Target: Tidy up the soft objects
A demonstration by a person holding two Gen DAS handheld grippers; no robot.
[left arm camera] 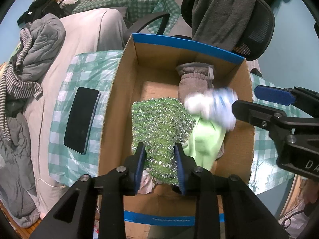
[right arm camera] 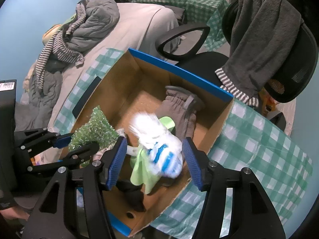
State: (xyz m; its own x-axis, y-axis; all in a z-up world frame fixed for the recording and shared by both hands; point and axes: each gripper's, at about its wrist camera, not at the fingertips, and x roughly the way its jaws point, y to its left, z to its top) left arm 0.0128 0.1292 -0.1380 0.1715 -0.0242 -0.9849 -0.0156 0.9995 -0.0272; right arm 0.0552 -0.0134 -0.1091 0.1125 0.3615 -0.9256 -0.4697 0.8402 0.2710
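Note:
An open cardboard box (left arm camera: pixel 187 43) (right arm camera: pixel 179 69) with blue edges stands on a checked plastic sheet. My left gripper (left arm camera: pixel 160 159) (right arm camera: pixel 82 141) points down into it, and a green glittery cloth (left arm camera: pixel 161 123) (right arm camera: pixel 93 129) hangs between its blue pads, which stand slightly apart. My right gripper (right arm camera: pixel 154 157) (left arm camera: pixel 245 99) is open over the box. A white, blue-striped soft item (right arm camera: pixel 163 151) (left arm camera: pixel 211 105) is blurred between its pads and touches neither. Beneath lie a light green cloth (left arm camera: pixel 205 139) (right arm camera: pixel 143 171) and a grey fleece piece (left arm camera: pixel 195 79) (right arm camera: pixel 179 107).
A dark phone (left arm camera: pixel 81 119) lies on the checked sheet left of the box. Grey and striped clothes (left arm camera: pixel 30 59) are piled on the bed. A black office chair (right arm camera: pixel 295 59) draped with a grey towel (left arm camera: pixel 223 10) stands behind the box. A dark item (right arm camera: pixel 131 191) lies in the box's near corner.

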